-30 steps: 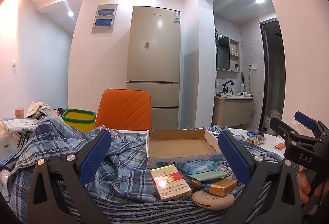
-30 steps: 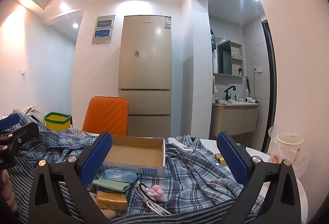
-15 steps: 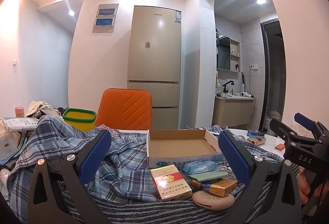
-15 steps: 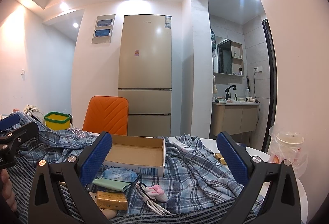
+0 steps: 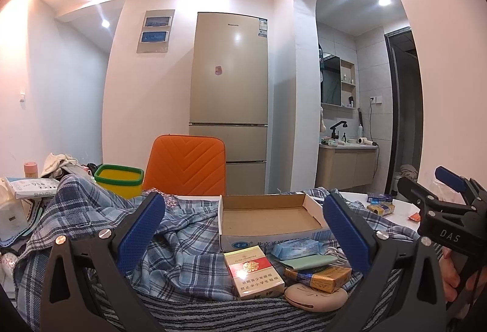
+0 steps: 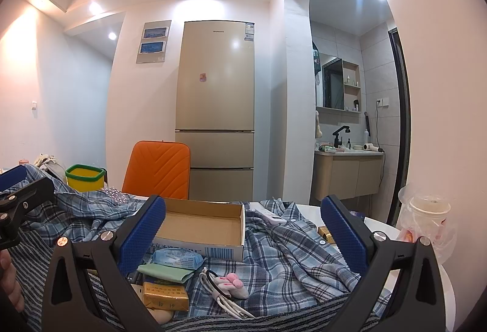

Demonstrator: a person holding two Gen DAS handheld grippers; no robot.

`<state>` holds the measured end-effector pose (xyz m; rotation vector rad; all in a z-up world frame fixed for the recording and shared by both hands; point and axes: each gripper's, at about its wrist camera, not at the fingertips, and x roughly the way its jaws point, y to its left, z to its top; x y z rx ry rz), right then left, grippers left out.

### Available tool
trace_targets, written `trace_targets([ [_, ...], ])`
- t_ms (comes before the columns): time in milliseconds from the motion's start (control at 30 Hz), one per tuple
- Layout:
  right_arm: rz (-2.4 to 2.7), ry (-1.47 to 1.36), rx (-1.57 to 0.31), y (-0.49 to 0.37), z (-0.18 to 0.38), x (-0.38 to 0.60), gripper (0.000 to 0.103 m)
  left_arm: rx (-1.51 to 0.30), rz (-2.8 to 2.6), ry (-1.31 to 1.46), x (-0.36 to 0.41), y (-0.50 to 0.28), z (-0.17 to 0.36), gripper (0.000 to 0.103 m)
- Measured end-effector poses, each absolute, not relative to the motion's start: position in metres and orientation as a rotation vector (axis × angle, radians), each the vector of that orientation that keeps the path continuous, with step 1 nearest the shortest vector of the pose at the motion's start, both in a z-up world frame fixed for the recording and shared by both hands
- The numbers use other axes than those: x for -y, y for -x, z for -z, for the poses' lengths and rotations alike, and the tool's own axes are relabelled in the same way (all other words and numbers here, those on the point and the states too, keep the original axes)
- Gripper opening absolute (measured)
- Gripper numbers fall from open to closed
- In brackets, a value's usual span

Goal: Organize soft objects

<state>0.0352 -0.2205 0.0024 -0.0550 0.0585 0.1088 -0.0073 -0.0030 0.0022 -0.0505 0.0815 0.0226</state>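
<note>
A blue plaid shirt (image 5: pixel 185 246) (image 6: pixel 289 249) lies crumpled over the table, on top of a striped grey cloth (image 5: pixel 213 310). An empty cardboard box (image 5: pixel 268 218) (image 6: pixel 201 225) sits on the shirt. In front of it lie a blue tissue pack (image 5: pixel 296 248) (image 6: pixel 176 259), a green pouch (image 6: pixel 166 271), a red cigarette pack (image 5: pixel 252 274), a gold pack (image 5: pixel 322 278) (image 6: pixel 166 298), a beige round case (image 5: pixel 316 297) and a pink plush with a white cable (image 6: pixel 228 283). My left gripper (image 5: pixel 243 225) and right gripper (image 6: pixel 243 228) both hover open above these, holding nothing.
An orange chair (image 5: pixel 187 166) stands behind the table, with a yellow bin (image 5: pixel 120 179) to its left and a fridge (image 5: pixel 228 100) behind. A plastic cup in a bag (image 6: pixel 427 219) stands at the table's right edge. Clutter (image 5: pixel 21 204) is piled at the left.
</note>
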Motion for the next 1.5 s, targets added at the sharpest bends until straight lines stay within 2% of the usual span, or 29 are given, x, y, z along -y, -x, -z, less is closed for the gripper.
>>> trace_targets([
  [1500, -0.123, 0.06, -0.043, -0.0306, -0.0071, 0.222, 0.103, -0.092, -0.012, 0.075, 0.0043, 0.0052, -0.0009, 0.103],
])
